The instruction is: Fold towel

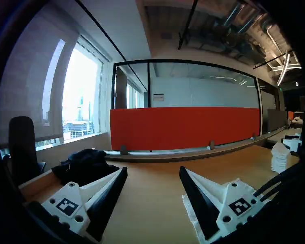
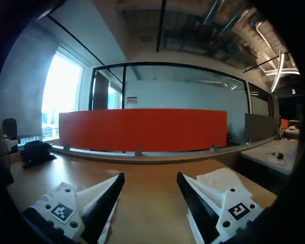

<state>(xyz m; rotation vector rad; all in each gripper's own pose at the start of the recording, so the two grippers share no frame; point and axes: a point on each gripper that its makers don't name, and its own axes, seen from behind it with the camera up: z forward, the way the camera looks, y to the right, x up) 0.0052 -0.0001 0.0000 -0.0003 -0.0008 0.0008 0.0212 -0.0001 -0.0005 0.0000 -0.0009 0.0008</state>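
My left gripper (image 1: 152, 170) stands open low over the wooden table (image 1: 152, 203), with nothing between its fingers. A white towel edge (image 1: 190, 211) lies on the table under its right finger. A stack of folded white towels (image 1: 280, 156) sits at the table's right end. My right gripper (image 2: 150, 175) is also open and empty above the table (image 2: 148, 203). White towel cloth (image 2: 217, 177) shows behind its right finger, and a strip of white cloth (image 2: 108, 227) shows beneath its left finger.
An orange partition (image 1: 185, 128) runs along the table's far edge. A black bag (image 1: 85, 162) lies at the left, also in the right gripper view (image 2: 36, 152). A black chair (image 1: 22, 146) stands by the window. Another desk (image 2: 270, 154) is off to the right.
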